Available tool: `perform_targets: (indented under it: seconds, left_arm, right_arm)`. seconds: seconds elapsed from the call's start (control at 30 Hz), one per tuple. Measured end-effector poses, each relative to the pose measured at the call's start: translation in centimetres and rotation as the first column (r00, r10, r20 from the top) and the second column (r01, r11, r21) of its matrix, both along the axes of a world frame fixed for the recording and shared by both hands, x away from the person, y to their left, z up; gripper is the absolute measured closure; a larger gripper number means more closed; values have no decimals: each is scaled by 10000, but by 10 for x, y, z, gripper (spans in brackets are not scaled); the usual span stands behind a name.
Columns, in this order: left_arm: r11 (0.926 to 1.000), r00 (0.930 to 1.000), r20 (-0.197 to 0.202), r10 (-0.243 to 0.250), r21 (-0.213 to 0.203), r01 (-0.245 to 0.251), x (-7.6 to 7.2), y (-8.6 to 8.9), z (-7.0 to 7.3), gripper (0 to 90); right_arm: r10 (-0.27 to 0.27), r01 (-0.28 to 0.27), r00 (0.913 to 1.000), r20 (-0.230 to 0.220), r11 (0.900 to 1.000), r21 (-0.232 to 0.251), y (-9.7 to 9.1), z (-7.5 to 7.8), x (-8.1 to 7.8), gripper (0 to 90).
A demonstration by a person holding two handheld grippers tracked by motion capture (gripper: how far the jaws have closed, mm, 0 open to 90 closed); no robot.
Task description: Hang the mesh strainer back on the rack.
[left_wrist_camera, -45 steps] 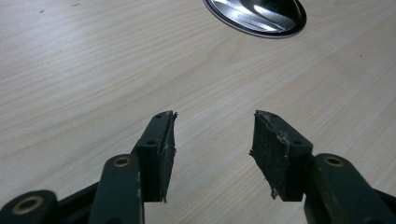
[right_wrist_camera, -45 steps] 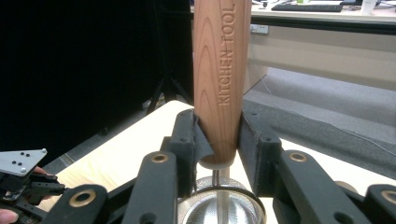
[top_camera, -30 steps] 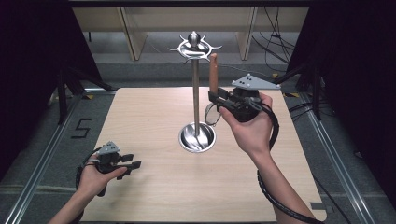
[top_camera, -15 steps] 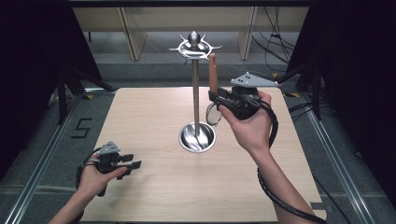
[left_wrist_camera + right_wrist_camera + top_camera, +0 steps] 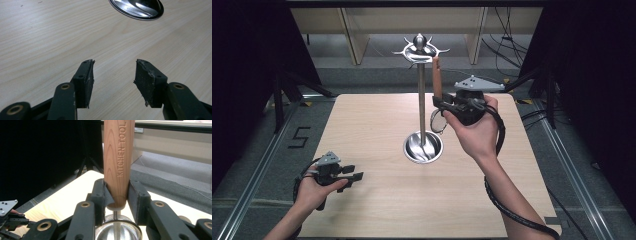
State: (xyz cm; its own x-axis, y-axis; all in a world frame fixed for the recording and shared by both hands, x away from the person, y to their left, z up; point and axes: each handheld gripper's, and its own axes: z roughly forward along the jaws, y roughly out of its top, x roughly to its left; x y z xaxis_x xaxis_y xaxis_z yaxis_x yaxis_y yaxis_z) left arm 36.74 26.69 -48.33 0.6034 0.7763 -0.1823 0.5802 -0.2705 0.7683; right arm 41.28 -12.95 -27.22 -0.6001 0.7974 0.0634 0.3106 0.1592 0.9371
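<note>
A small strainer with a wooden handle [image 5: 436,77] marked "KITCHEN TOOL" [image 5: 118,157] stands upright in my right gripper [image 5: 443,102], handle up and mesh ring [image 5: 438,121] hanging below. The right gripper's [image 5: 116,195] pads press on the lower end of the handle, above the mesh bowl [image 5: 117,232]. It hovers just right of the metal hook stand's pole [image 5: 421,100], with the handle tip near the hooks at the top [image 5: 419,47]. My left gripper [image 5: 354,172] rests low at the table's front left, open with nothing between its pads [image 5: 113,75].
The stand's round shiny base [image 5: 423,147] sits mid-table and shows at the top of the left gripper view [image 5: 136,7]. Light wooden tabletop [image 5: 377,120] surrounds it. Black cables trail from both grippers; dark frames and curtains flank the table.
The right hand has drifted very slightly left toward the pole with the strainer still gripped. The left hand has stayed put.
</note>
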Motion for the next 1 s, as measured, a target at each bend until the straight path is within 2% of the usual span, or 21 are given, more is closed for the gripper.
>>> perform_targets:
  seconds: [0.1, 0.23, 0.3, 0.4, 0.43, 0.5, 0.53, 0.6, 0.63, 0.7, 0.87, 1.0]
  left_arm:
    - [10000, 10000, 7, -12, 0, 12, 0, 0, 0, 479]
    - [10000, 10000, 13, 4, -6, -4, 0, 0, 0, 479]
    - [10000, 10000, 11, 9, 1, -9, 0, 0, 0, 479]
    - [10000, 10000, 10, 32, 6, -32, 0, 0, 0, 479]
    - [10000, 10000, 14, 1, 15, -1, 0, 0, 0, 479]
    - [10000, 10000, -2, 7, 10, -7, 0, 0, 0, 479]
    - [10000, 10000, -6, 8, 8, -8, 0, 0, 0, 479]
    - [10000, 10000, 12, -1, 17, 1, 0, 0, 0, 479]
    - [10000, 10000, 13, 2, 14, -2, 0, 0, 0, 479]
    - [10000, 10000, 30, -60, -66, 60, 0, 1, 0, 479]
    - [9999, 10000, 18, -61, -145, 61, 0, 0, 0, 479]
    - [9999, 10000, 15, -52, -120, 52, 0, 0, 0, 479]
  right_arm:
    - [-9, 12, 9997, -255, 9999, 129, 2, 0, 2, 692]
    - [88, -85, 9997, -245, 9999, 107, 3, 0, 4, 691]
    - [2, 4, 9992, -393, 9999, 152, 5, 0, 3, 691]
    - [86, -86, 9999, -99, 10000, -9, 5, -2, 6, 691]
    - [93, -93, 9996, -257, 10000, -16, 5, -2, 6, 691]
    - [115, -116, 9998, -133, 9999, -75, 5, -2, 7, 690]
    - [171, -171, 9995, -251, 9999, -7, 5, -3, 7, 690]
    - [116, -118, 9997, -215, 9999, -86, 6, -4, 8, 690]
    - [131, -129, 9991, -414, 9999, 52, 7, -4, 7, 690]
    - [146, -148, 9996, -235, 9999, -82, 7, -5, 8, 689]
    - [69, -65, 9983, -574, 10000, 72, 10, -5, 7, 689]
    - [100, -97, 9991, -413, 9999, 71, 10, -6, 8, 688]
